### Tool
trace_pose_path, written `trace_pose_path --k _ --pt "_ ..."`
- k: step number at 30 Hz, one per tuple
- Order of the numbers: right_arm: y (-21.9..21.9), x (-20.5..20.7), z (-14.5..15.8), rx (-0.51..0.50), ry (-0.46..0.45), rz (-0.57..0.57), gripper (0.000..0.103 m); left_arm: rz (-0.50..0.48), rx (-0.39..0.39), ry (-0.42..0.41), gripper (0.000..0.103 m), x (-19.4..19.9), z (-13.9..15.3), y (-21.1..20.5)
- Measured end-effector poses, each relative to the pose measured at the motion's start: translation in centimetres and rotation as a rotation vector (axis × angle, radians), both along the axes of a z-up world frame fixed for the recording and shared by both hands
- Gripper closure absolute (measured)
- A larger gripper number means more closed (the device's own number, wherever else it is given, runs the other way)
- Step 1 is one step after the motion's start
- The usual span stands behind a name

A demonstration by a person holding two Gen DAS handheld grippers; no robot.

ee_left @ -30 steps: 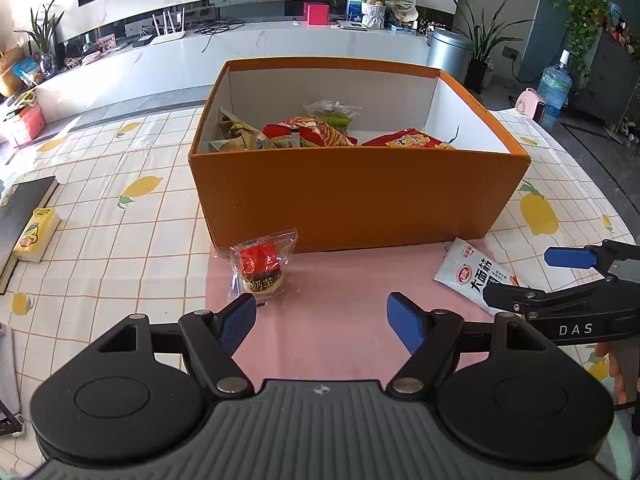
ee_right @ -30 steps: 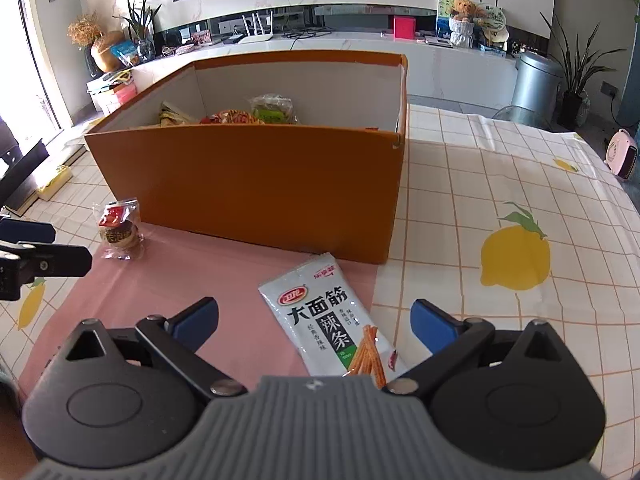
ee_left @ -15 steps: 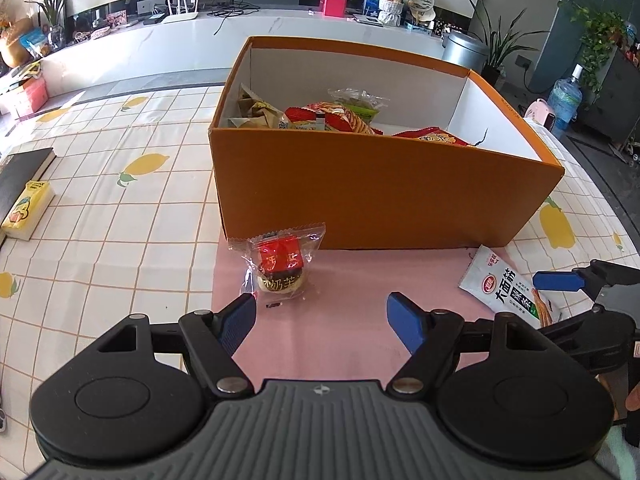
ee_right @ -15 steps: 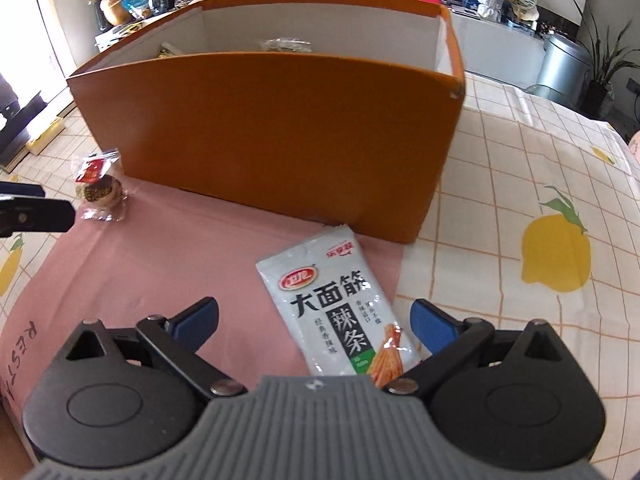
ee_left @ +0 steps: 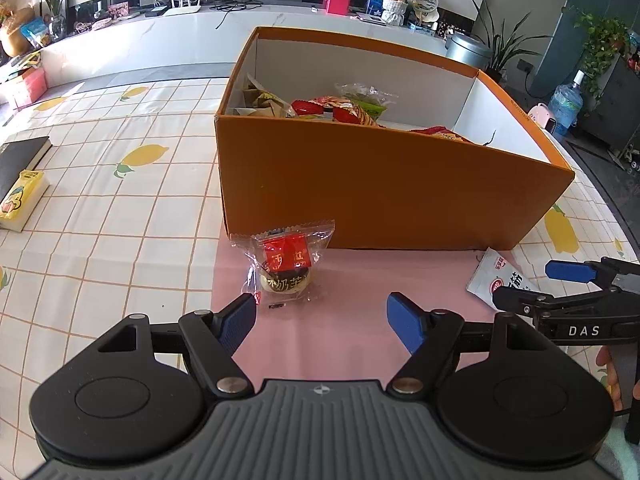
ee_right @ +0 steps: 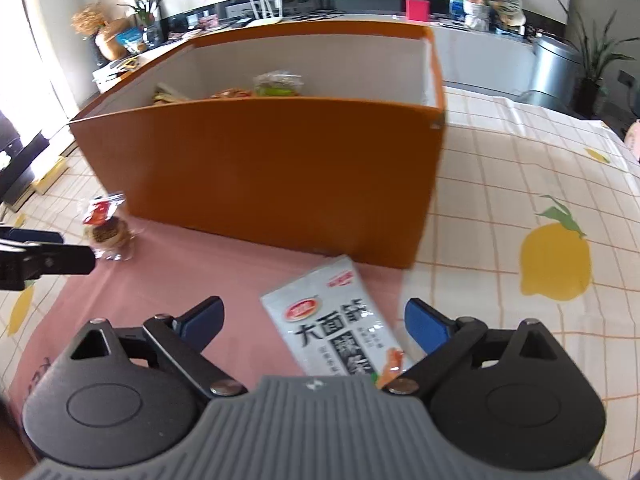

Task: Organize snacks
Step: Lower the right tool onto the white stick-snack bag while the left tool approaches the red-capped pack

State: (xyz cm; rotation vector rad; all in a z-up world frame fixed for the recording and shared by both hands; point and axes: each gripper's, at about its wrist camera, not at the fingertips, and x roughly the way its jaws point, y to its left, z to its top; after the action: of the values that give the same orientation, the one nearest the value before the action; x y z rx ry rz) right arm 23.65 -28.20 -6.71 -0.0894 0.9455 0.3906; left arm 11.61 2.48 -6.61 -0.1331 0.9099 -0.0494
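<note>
An open orange box (ee_left: 384, 188) (ee_right: 280, 176) holds several snack packets. A clear-wrapped pastry with a red label (ee_left: 286, 266) (ee_right: 106, 230) lies on a pink mat (ee_left: 344, 312) in front of the box's left corner. A white spicy-strip packet (ee_right: 340, 332) (ee_left: 496, 280) lies on the mat near the box's right corner. My left gripper (ee_left: 322, 320) is open, just short of the pastry. My right gripper (ee_right: 316, 322) is open, its jaws on either side of the white packet; it also shows in the left wrist view (ee_left: 532, 286).
The table has a white cloth with lemon prints (ee_right: 554, 260). A black book (ee_left: 20, 160) and a yellow pack (ee_left: 20, 200) lie at the far left. A white counter (ee_left: 160, 36) and a bin (ee_right: 554, 66) stand behind the table.
Both grippers have moved forward and lower toward their snacks. The pastry is now close to the left fingertips and the white packet lies between the right jaws. Both stay open.
</note>
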Motion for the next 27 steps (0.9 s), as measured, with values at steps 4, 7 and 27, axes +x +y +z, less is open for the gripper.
trace_pose_path --k 4,7,27 --pt "0.1 0.9 -1.1 -0.060 0.035 0.009 0.006 -0.007 -0.006 -0.002 0.015 0.2 -0.1 -0.1" --pt "0.9 0.9 -1.7 -0.068 0.070 0.051 0.005 -0.001 -0.003 0.000 0.016 0.3 -0.2 0.1" --pt "3.7 -2.3 -0.2 -0.037 0.038 0.206 0.033 0.056 0.049 -0.023 0.023 1.6 -2.0 -0.2"
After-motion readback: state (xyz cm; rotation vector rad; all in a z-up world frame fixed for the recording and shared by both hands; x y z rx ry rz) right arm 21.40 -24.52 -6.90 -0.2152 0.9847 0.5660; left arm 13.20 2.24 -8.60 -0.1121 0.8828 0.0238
